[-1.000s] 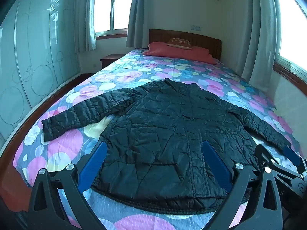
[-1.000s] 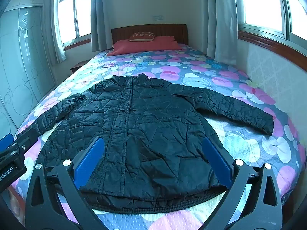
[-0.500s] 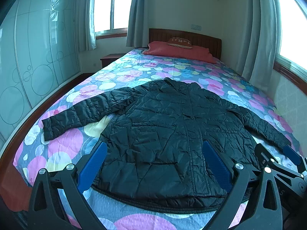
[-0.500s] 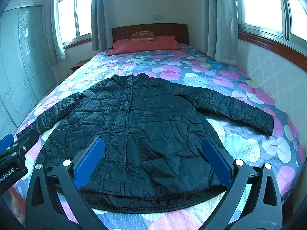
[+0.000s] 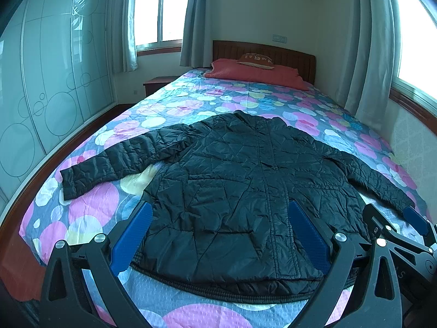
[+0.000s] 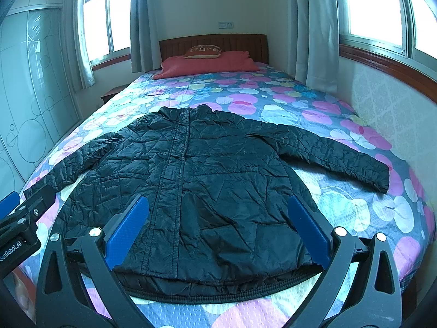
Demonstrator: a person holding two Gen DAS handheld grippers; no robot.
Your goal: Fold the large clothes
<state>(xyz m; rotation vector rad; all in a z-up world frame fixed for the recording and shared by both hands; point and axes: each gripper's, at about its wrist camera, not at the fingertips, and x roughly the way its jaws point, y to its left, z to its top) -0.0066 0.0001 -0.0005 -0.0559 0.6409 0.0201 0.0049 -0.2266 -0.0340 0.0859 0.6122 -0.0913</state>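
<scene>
Fingers (image 5: 136, 229) spread above black jacket (image 5: 245, 191) on floral bedspread (image 5: 191, 104).

bed (image 5: 191, 104) covered by a dotted bedspread (image 6: 314, 114); red pillow (image 5: 256, 75) laid against a wooden headboard (image 6: 213, 42). wardrobe (image 5: 54, 82) seen left, curtains (image 6: 314, 27) hung at windows.
</scene>
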